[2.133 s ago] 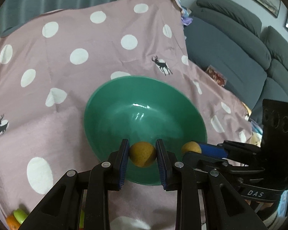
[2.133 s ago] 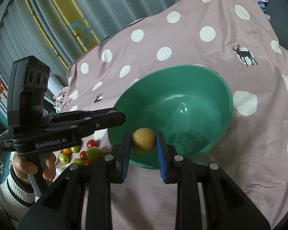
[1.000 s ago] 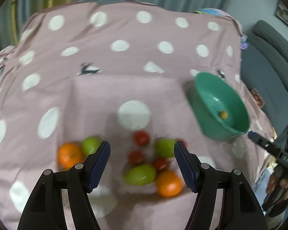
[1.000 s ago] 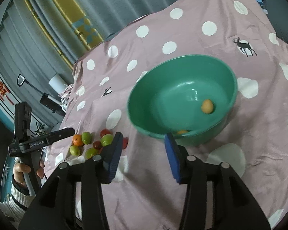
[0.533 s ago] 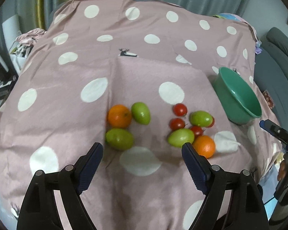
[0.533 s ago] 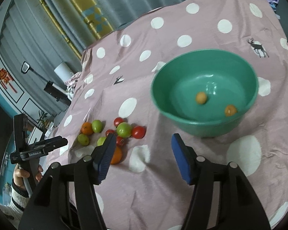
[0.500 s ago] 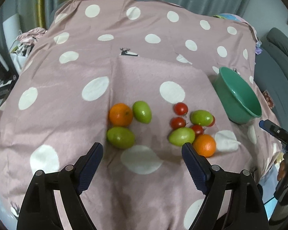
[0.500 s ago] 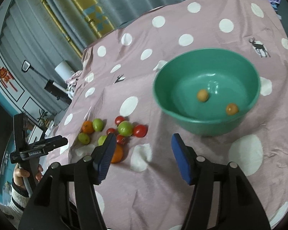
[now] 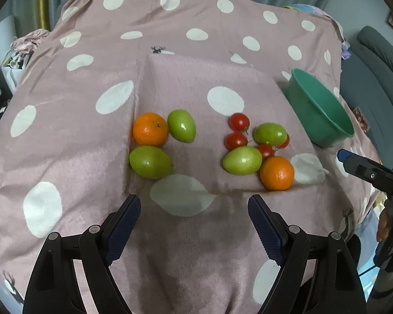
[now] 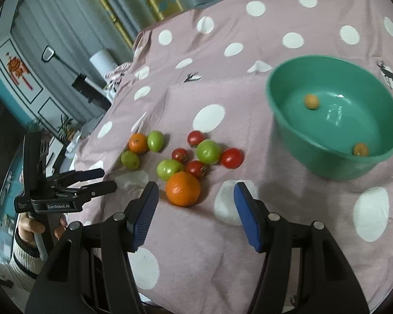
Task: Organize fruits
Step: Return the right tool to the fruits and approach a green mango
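Note:
On the pink dotted cloth point(image 9: 73, 141) lie loose fruits: two oranges point(image 9: 150, 128) point(image 9: 277, 173), several green fruits point(image 9: 149, 161) and red cherry tomatoes point(image 9: 239, 121). My left gripper point(image 9: 194, 204) hangs open just short of them, with nothing between its fingers. To the right stands a green bowl point(image 10: 335, 162) holding two small yellow-orange fruits point(image 10: 311, 101) point(image 10: 360, 149). In the right wrist view my right gripper point(image 10: 195, 189) is open, and the nearer orange point(image 10: 183, 189) lies just beyond its tips, untouched. Each gripper shows at the edge of the other's view.
The fruits rest on a raised folded patch of cloth point(image 9: 201, 78). A grey sofa point(image 9: 380, 60) stands beyond the bowl. Curtains point(image 10: 73, 21) and a wall with pictures lie past the table's far left edge. A hand in a striped sleeve point(image 10: 26, 256) holds the left gripper.
Both grippers let go of small yellow fruits into the bowl and drew back. Their jaws widened. Both now face the fruit pile, which has come closer in each view.

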`<action>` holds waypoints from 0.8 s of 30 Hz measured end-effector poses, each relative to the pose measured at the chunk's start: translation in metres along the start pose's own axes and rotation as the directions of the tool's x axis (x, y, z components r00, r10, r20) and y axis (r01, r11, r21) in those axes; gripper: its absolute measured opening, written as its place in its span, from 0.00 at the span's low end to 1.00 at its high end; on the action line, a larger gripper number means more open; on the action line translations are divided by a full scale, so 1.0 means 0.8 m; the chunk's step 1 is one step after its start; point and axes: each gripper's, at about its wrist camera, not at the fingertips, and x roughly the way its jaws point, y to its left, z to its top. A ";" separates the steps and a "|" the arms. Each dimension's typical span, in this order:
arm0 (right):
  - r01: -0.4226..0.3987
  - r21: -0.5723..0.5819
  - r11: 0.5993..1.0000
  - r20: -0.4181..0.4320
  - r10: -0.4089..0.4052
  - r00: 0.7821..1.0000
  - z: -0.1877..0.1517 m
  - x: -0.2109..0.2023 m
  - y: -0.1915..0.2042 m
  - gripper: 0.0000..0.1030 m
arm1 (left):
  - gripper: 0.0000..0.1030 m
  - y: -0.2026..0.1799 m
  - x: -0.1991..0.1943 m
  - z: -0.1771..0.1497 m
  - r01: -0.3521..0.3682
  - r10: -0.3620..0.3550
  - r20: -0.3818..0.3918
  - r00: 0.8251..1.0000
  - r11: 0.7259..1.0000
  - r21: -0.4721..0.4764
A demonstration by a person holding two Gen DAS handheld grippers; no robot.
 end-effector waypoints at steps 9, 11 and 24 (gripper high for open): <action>-0.021 -0.067 0.998 -0.052 0.017 0.999 0.002 0.031 0.029 0.59 | 0.81 0.017 0.002 -0.001 0.065 -0.064 0.016 0.998 0.996 -0.056; -0.027 -0.071 0.997 -0.060 0.022 0.998 0.002 0.035 0.031 0.59 | 0.81 0.022 0.001 0.001 0.107 -0.105 0.031 0.994 0.991 -0.077; -0.045 -0.129 0.991 -0.104 0.031 0.994 0.007 0.059 0.048 0.59 | 0.81 0.041 0.029 0.021 0.134 -0.133 0.010 0.991 0.981 -0.142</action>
